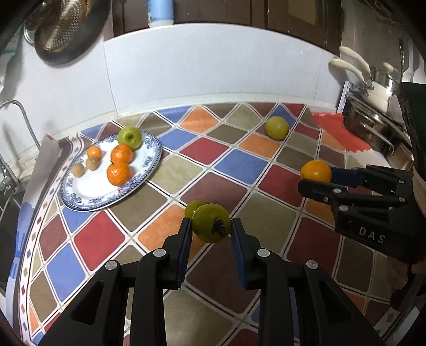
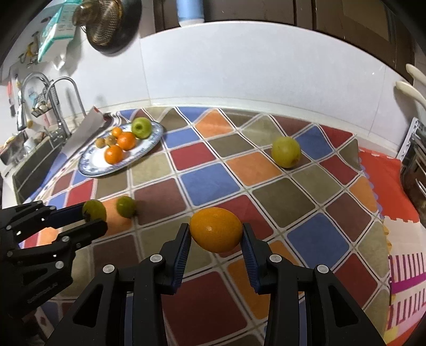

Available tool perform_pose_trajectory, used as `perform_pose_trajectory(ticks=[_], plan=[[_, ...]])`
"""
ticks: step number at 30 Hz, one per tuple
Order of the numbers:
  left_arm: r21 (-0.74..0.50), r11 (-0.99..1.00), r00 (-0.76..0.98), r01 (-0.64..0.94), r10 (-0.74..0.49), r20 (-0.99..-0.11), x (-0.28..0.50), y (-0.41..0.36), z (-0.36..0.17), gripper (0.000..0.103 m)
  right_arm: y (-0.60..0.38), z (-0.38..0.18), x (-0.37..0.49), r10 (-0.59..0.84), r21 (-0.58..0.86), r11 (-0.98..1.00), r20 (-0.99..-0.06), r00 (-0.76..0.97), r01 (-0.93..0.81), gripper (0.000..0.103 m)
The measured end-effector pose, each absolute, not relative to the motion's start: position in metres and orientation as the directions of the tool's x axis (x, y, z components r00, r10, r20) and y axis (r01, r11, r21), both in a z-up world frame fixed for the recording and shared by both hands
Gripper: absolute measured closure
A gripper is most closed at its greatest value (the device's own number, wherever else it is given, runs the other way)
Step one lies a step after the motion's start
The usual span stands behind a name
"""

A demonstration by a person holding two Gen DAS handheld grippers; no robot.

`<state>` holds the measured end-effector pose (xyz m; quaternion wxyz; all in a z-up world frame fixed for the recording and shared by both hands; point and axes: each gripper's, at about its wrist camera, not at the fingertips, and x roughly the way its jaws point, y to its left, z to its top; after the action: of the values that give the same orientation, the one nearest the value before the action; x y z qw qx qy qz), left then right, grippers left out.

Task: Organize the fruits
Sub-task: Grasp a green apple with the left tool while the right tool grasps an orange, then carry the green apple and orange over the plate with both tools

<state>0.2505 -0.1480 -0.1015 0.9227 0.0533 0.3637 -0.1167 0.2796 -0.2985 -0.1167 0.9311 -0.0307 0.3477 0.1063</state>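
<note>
A kitchen counter runs along a white tiled wall, covered by a cloth (image 1: pixel 234 165) printed in red, blue, orange and olive diamonds.

The left gripper (image 1: pixel 211 226) is pinching a green tomato (image 1: pixel 211 223) between its blue-padded fingers; the fruit sits at the fingertips, its dried dark calyx facing the camera, raised above the cloth. In the right wrist view the same tomato (image 2: pixel 94 210) shows at the tips of that gripper (image 2: pixel 91 213). A second green tomato (image 2: pixel 125 206) lies on the cloth just beyond it, partly hidden behind the held one in the left view.

The right gripper (image 2: pixel 216 233) is pinching an orange (image 2: pixel 216 230) crosswise, its pads pressed on both ends; the skin is smooth and glossy, the shape slightly oval. From the left wrist view that orange (image 1: pixel 316 171) rests at the fingertips of the right gripper (image 1: pixel 314 177).

A round yellow-green fruit (image 2: pixel 286 151) lies alone on the cloth near the wall, well apart from both grippers.

A glazed white plate (image 1: pixel 87 197) with a blue patterned rim sits at the far left. It holds one green apple (image 1: pixel 130 137), three tangerines (image 1: pixel 119 173) and two small brown fruits (image 1: pixel 78 169).

A steel tap (image 2: pixel 64 101) stands beyond the plate, and a metal colander (image 1: pixel 62 25) hangs on the wall.
</note>
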Motion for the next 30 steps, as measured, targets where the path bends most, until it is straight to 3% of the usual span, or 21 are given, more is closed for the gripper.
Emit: perform_pose_trajectory(ticks=[30], plan=[[0.015,0.973,0.787,0.231,-0.178,-0.591,0.202,-0.039,-0.065,0.073,-0.185,-0.066,0.221,0.232,0.011,0.963,-0.54,0.809,-0.269,0.064]])
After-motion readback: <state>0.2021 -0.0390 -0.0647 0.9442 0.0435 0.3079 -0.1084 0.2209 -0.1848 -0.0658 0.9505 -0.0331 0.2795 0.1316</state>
